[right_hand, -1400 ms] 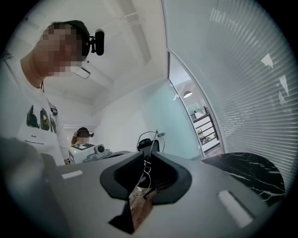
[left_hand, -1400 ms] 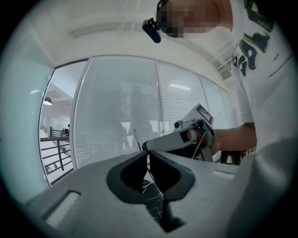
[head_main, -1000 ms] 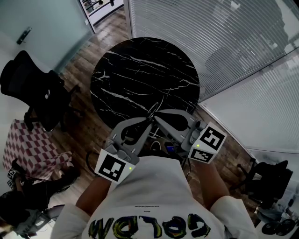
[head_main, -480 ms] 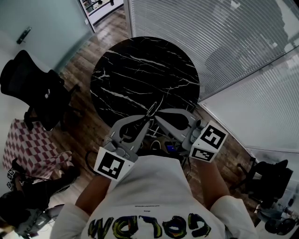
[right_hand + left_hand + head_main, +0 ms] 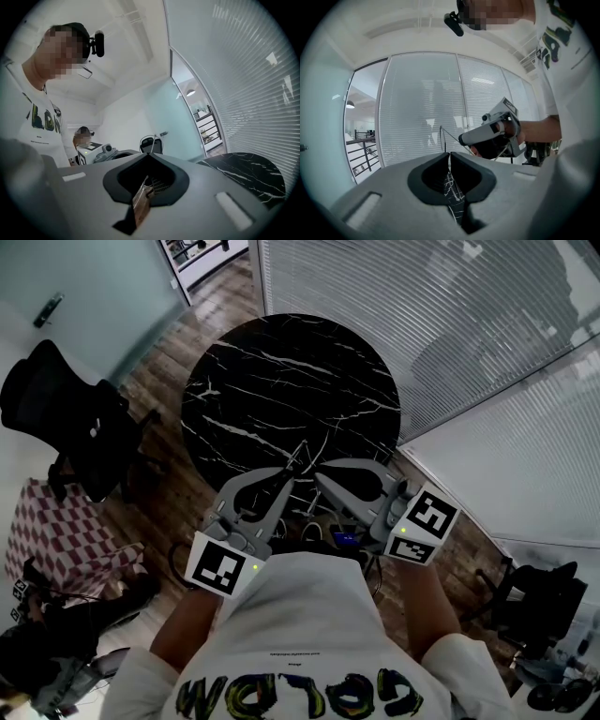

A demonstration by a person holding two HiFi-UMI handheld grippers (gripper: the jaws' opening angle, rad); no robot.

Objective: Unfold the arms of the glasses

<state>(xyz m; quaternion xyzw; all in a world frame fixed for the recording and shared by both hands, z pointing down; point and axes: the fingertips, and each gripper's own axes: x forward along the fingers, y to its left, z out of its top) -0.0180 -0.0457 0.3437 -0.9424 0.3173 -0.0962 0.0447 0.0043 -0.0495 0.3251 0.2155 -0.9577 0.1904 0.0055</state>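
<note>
The glasses point(image 5: 301, 457) are a thin wire frame held in the air over the near edge of the round black marble table point(image 5: 291, 381). My left gripper point(image 5: 297, 473) and my right gripper point(image 5: 315, 475) meet tip to tip, each shut on part of the thin frame. In the left gripper view a wire of the glasses point(image 5: 441, 137) rises from the closed left gripper point(image 5: 450, 153) and runs across to the right gripper point(image 5: 462, 139). In the right gripper view a thin wire point(image 5: 153, 143) stands above the closed right gripper point(image 5: 151, 154), with a brownish piece point(image 5: 140, 202) lying between the jaws lower down.
A black office chair point(image 5: 66, 418) and a checkered seat point(image 5: 56, 540) stand at the left on the wooden floor. Glass walls with blinds point(image 5: 450, 324) close the far and right sides. Another chair point(image 5: 544, 601) is at the right. A second person point(image 5: 83, 136) sits behind.
Both grippers stay tip to tip on the glasses. The left gripper's body has slid slightly down and left, and the wire frame now pokes up a little higher above the tips.
</note>
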